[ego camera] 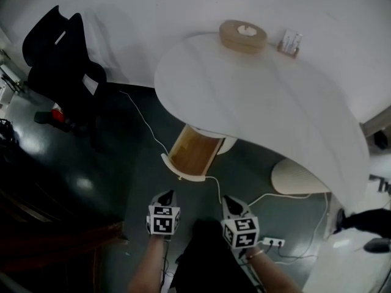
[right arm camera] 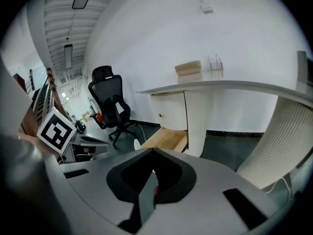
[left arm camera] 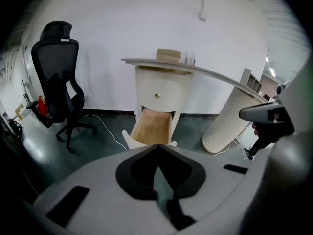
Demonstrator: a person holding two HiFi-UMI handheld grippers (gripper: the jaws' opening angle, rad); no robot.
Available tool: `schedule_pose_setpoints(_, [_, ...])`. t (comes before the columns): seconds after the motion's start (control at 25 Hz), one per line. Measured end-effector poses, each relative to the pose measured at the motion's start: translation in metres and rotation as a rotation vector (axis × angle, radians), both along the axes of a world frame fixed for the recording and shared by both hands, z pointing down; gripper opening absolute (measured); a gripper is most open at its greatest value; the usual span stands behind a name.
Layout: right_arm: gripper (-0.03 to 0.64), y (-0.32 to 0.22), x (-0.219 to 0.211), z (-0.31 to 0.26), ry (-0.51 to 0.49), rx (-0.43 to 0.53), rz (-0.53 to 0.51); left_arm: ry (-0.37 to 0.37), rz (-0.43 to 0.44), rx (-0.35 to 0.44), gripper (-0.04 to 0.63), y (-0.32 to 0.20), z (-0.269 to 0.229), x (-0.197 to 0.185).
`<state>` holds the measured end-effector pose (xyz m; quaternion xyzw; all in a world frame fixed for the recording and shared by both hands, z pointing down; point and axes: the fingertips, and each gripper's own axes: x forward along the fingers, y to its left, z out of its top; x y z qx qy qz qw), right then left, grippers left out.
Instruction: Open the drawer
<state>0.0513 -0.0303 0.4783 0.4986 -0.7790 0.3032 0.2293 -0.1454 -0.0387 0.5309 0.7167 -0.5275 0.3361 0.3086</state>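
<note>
**A:** Where's the drawer (ego camera: 192, 154)?

**B:** It's pulled well out from under the white counter (ego camera: 275, 96), low down, with its wooden bottom bare. I'd judge the opening done.

**A:** And the tongs?

**B:** The left tongs (ego camera: 165, 196) are pressed together on nothing, and the right tongs (ego camera: 234, 205) are likewise together and empty. Both hang over the floor (ego camera: 122, 163), well apart from the drawer front, probably because nothing's left to pull.

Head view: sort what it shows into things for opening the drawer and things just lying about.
For the job:
drawer, already pulled out
left gripper, shut, empty
right gripper, shut, empty

Lying about:
chair
box on the table
cable
power strip
</note>
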Motion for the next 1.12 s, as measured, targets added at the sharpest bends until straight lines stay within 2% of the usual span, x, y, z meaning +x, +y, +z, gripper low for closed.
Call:
schedule_pose_setpoints(0.28, [0.003,0.012,0.010,-0.026,-0.027,-0.002,0.023,0.025,-0.019,0.073,0.003,0.012,-0.052,0.011])
schedule_pose_setpoints(0.64, [0.002,0.017,0.019,-0.062,-0.017,0.061,-0.025,0.053,-0.026,0.152,0.003,0.023,-0.102,0.024])
schedule_pose_setpoints(0.8, [0.002,0.019,0.028,-0.073,0.002,0.088,-0.026,0.066,-0.025,0.188,0.003,0.023,-0.118,0.033])
schedule_pose_setpoints(1.12, [0.003,0.022,0.035,-0.083,-0.001,0.112,-0.025,0.069,-0.024,0.210,0.003,0.025,-0.129,0.039])
